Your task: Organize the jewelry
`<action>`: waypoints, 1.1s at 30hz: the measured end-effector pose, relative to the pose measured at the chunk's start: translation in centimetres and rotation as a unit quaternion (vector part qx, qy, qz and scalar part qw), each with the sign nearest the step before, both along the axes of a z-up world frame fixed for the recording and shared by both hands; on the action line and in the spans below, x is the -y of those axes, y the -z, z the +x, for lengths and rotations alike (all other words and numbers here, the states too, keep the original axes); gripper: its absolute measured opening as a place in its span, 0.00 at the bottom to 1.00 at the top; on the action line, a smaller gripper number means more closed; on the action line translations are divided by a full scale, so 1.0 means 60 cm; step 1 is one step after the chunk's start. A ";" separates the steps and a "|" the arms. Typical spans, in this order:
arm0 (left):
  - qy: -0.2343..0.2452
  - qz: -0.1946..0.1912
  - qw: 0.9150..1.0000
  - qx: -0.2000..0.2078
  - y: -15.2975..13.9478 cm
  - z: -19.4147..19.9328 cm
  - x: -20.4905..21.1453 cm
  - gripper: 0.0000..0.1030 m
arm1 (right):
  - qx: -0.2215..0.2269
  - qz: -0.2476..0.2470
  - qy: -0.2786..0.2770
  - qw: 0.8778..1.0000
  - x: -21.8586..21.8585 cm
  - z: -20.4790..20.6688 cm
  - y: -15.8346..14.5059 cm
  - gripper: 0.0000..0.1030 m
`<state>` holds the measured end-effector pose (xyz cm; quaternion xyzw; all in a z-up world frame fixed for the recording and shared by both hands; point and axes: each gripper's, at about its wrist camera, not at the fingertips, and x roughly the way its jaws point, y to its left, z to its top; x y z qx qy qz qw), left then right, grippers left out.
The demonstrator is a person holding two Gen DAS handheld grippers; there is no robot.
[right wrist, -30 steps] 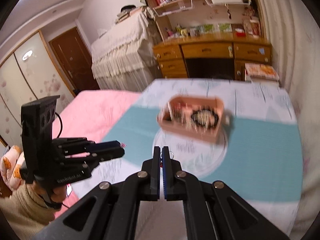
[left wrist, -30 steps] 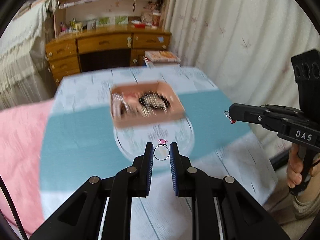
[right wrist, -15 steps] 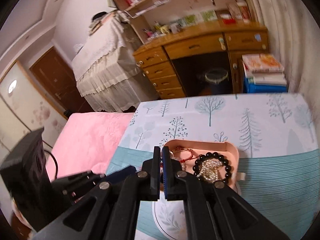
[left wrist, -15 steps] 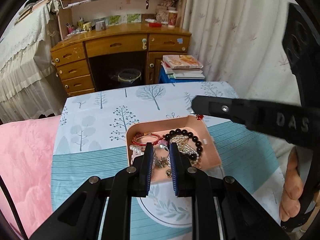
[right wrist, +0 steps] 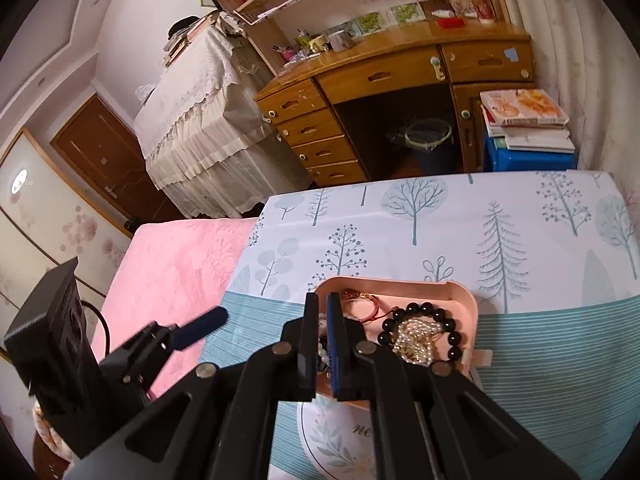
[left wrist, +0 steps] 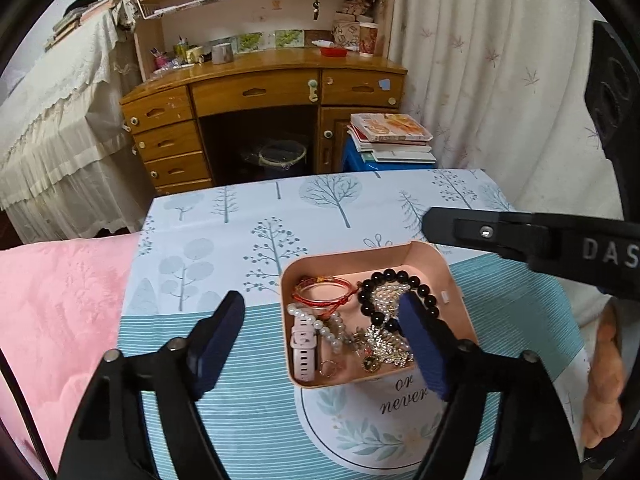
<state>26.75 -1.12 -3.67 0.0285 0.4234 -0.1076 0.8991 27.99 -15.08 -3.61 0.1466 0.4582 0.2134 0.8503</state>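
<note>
A pink tray (left wrist: 460, 304) on the table holds a black bead bracelet (left wrist: 416, 284), a red bangle (left wrist: 320, 290), a pearl strand (left wrist: 320, 326), a pink watch (left wrist: 305, 354), a small ring (left wrist: 329, 368) and gold pieces. My left gripper (left wrist: 320, 320) is open and empty above the tray's near side. My right gripper (right wrist: 323, 312) is shut above the tray (right wrist: 468, 292); I cannot see anything between its pads. It also shows in the left wrist view (left wrist: 432, 226), over the tray's far right corner.
The table carries a tree-print and teal striped cloth (left wrist: 248, 400) with a round white mat (left wrist: 372, 428) under the tray. A pink blanket (left wrist: 56, 320) lies at left. A wooden desk (left wrist: 260, 92), stacked books (left wrist: 390, 136) and curtain (left wrist: 500, 80) stand behind.
My left gripper carried a pink-stoned ring to the tray and opened wide; a ring now lies in the tray. My right gripper moved in over the tray, still shut.
</note>
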 end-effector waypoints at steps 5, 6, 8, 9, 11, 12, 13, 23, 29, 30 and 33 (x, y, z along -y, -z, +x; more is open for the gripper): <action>0.001 0.002 1.000 0.013 -0.020 -0.029 -0.001 0.87 | 0.026 -0.021 0.000 0.999 0.011 -0.039 -0.021 0.04; 0.002 0.006 1.000 0.020 -0.027 -0.040 0.000 0.87 | 0.030 -0.023 0.000 0.999 0.013 -0.046 -0.025 0.04; 0.000 0.013 0.999 0.030 -0.038 -0.059 0.003 0.88 | 0.041 -0.025 -0.001 0.999 0.019 -0.070 -0.034 0.04; -0.002 0.017 0.999 0.034 -0.044 -0.070 0.004 0.88 | 0.046 -0.027 -0.002 0.999 0.023 -0.081 -0.038 0.04; -0.005 0.019 0.999 0.040 -0.053 -0.092 0.006 0.89 | 0.056 -0.030 -0.003 0.998 0.030 -0.108 -0.046 0.04; -0.007 0.020 0.999 0.043 -0.058 -0.104 0.007 0.90 | 0.061 -0.031 -0.004 0.998 0.033 -0.120 -0.049 0.04; -0.011 0.020 0.999 0.046 -0.062 -0.117 0.007 0.91 | 0.066 -0.032 -0.006 0.997 0.037 -0.134 -0.052 0.04; -0.058 -0.014 0.997 0.047 -0.060 -0.251 0.001 0.99 | 0.116 -0.034 0.012 0.993 0.085 -0.303 -0.046 0.42; -0.057 -0.022 0.997 0.051 -0.032 -0.347 0.019 0.99 | 0.110 -0.044 0.021 0.993 0.095 -0.389 -0.009 0.48; -0.057 -0.024 0.997 0.049 -0.028 -0.357 0.021 0.99 | 0.106 -0.043 0.022 0.993 0.096 -0.399 -0.004 0.48; -0.069 -0.031 0.996 0.050 -0.025 -0.396 0.026 0.99 | 0.096 -0.032 0.032 0.994 0.102 -0.437 0.008 0.48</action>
